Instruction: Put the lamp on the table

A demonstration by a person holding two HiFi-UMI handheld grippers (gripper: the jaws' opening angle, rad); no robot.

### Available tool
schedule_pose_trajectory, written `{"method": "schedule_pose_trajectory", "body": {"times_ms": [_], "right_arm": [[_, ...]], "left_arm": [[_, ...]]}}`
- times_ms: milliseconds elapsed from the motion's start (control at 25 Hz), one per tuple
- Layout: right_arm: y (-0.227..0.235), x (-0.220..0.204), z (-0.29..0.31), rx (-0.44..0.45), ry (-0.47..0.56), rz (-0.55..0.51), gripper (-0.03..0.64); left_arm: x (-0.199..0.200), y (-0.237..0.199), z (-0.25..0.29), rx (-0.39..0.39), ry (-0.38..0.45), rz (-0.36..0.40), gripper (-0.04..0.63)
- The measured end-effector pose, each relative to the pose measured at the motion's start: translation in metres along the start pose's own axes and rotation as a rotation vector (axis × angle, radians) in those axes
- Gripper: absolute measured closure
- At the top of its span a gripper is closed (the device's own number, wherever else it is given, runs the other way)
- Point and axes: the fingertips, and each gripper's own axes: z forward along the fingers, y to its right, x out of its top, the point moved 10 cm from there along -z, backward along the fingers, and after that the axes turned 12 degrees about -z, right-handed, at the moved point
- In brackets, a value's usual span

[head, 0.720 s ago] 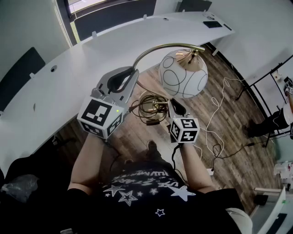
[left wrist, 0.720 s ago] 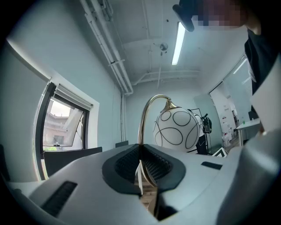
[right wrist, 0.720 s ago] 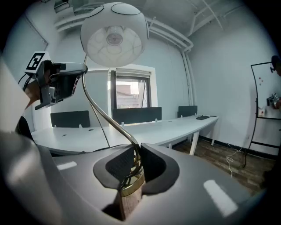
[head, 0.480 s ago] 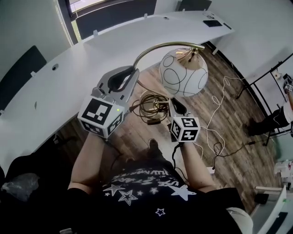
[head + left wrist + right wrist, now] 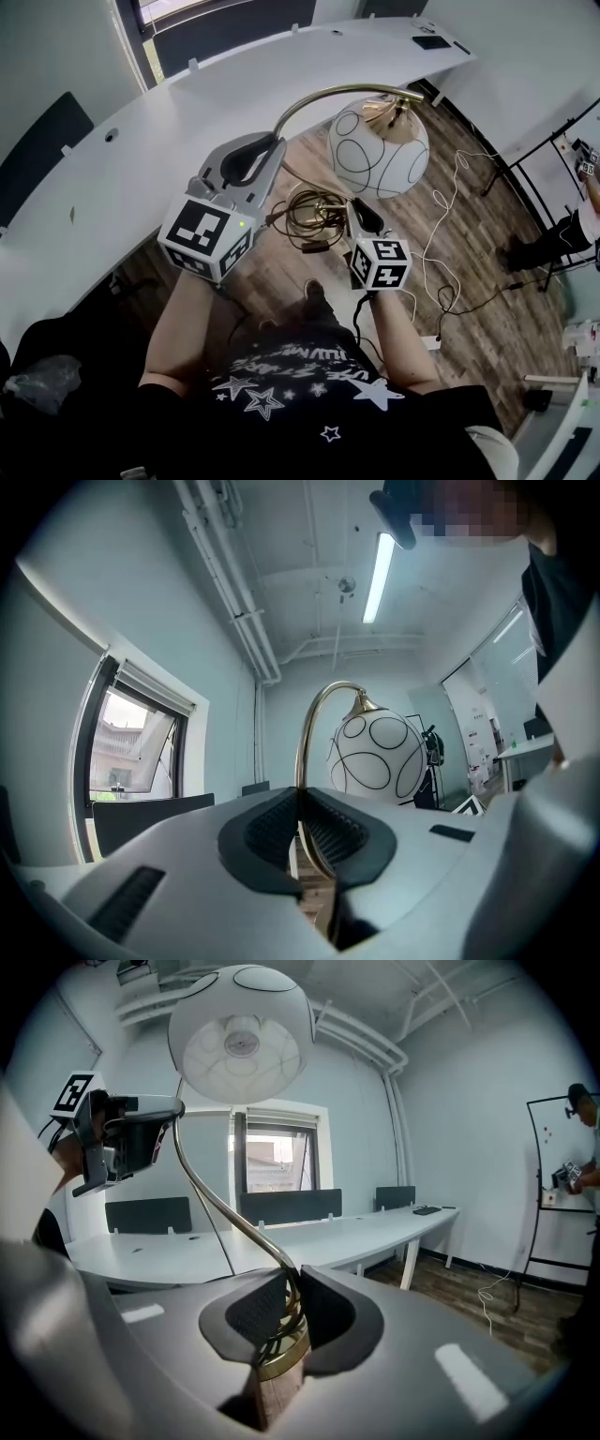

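the lamp (image 5: 378,150) hangs above the wood floor (image 5: 469,206), just short of the curved white table (image 5: 122,178) — a smooth white globe with black rings on a thin brass gooseneck. the left gripper (image 5: 270,152) is clamped on the neck's upper curve and the right gripper (image 5: 359,212) on the coiled lower stem — likely two holds to steady a top-heavy shade.

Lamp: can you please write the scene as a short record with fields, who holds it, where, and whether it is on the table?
lamp: curved brass stem, white globe shade with dark loops; in the air
left tongs: shut on the stem, upper part
right tongs: shut on the stem, low end by the brass collar
table: white, curved, beside the lamp; lamp not yet on it
cord: coiled below the lamp, seen against the wooden floor
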Motion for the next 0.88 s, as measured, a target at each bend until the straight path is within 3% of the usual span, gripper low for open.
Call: {"method": "schedule_pose_trajectory", "body": {"times_ms": [480, 880], "right_arm": [[0.021, -0.001, 0.021, 0.015, -0.003, 0.015, 0.572], [0.073, 0.005, 0.072, 0.056, 0.004, 0.018, 0.572]], "left_arm": [[-0.004, -0.008, 0.026, 0.001, -0.01, 0.013, 0.563], [-0.009, -0.026, 0.085, 0.054, -0.014, 0.016, 0.563]]}}
